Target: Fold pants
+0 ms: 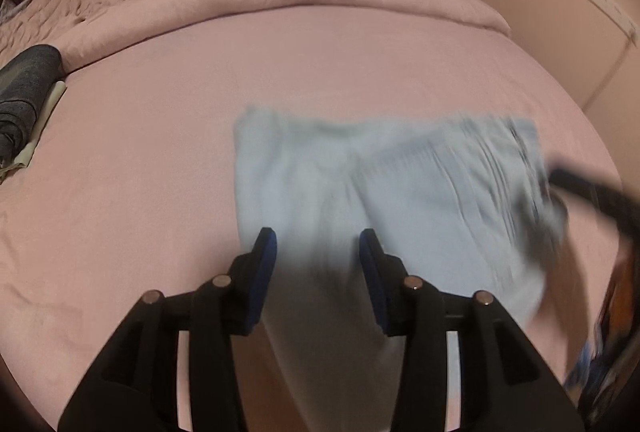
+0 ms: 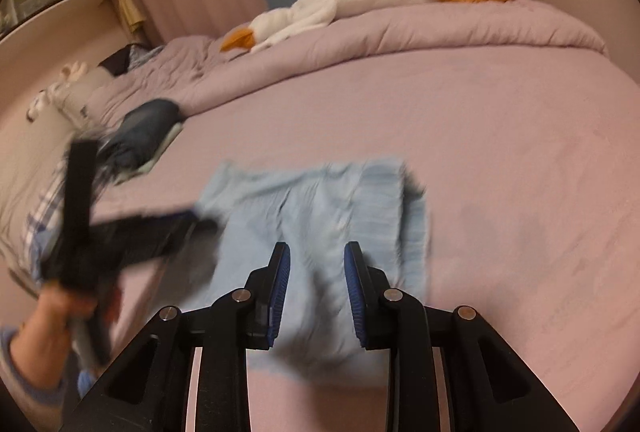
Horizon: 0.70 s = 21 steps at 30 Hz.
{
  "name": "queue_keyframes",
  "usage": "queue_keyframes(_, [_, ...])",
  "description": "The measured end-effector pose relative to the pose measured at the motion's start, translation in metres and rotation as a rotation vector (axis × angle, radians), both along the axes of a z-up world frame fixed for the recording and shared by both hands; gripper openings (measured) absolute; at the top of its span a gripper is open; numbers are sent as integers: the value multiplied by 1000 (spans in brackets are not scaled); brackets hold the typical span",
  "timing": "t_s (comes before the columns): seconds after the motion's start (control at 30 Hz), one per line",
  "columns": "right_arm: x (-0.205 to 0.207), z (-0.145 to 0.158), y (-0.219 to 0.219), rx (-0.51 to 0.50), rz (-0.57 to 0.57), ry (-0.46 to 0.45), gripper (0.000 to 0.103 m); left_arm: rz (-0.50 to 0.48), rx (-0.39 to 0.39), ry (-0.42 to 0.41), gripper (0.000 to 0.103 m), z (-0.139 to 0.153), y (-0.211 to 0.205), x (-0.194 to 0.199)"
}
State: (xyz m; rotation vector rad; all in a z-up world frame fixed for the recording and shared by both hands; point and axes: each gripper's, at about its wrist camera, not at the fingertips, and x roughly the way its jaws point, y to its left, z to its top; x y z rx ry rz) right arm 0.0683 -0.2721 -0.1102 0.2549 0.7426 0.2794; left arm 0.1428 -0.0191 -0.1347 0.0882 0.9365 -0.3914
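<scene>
- The pants [image 1: 384, 192], light blue and folded into a rough rectangle, are being seen lying flat on the pink bedsheet [image 1: 160, 160], near the middle of the bed and toward its near edge
- The left gripper [image 1: 317, 252] is being held with its jaws spread apart over the near edge of the pants; nothing is being gripped between the blue pads [image 1: 269, 252]
- The right gripper [image 2: 317, 264] is being held released as well, jaws apart above the near part of the pants [image 2: 320, 216], with only loose cloth showing in the gap
- Both views are being blurred by motion, so contact between pads and cloth cannot be told
- In the right wrist view the left gripper [image 2: 200, 224] is being seen at the left edge of the pants, carried by a hand [image 2: 60, 316]
- A dark folded garment [image 1: 24, 100] is being seen at the far left of the sheet
- A white toy goose [image 2: 340, 0] with an orange beak is being seen lying on the rolled-back quilt [image 1: 280, 4] at the far side
</scene>
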Motion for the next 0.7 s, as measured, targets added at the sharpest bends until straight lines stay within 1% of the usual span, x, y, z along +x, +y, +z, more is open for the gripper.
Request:
queue_keyframes(0.1, [17, 6, 1, -38, -23, -10, 27, -38, 23, -3, 42, -2, 1, -22])
queue_keyframes(0.17, [30, 1, 5, -87, -36, 6, 27, -52, 28, 5, 41, -6, 1, -31])
queue_keyframes(0.23, [44, -11, 8, -142, -59, 60, 27, -71, 37, 30, 41, -13, 0, -38])
queue_keyframes(0.27, [49, -17, 8, -152, -59, 90, 27, -85, 53, 25, 41, -18, -1, -40])
queue_keyframes(0.33, [55, -26, 5, -125, -54, 121, 27, -93, 50, 12, 41, -19, 1, -42])
queue_keyframes(0.4, [52, -22, -1, -93, -58, 125, 27, -70, 23, 33, 42, -15, 6, -41])
queue_keyframes(0.47, [40, -12, -3, -80, -60, 98, 27, -59, 1, 39, 42, -11, 10, -45])
queue_keyframes(0.6, [10, 1, 0, -62, -5, 61, 27, -62, 2, 29, 42, -10, 13, -57])
queue_keyframes(0.7, [-4, -3, 6, -73, 24, 85, 28, -55, -2, 36, 42, -13, 15, -62])
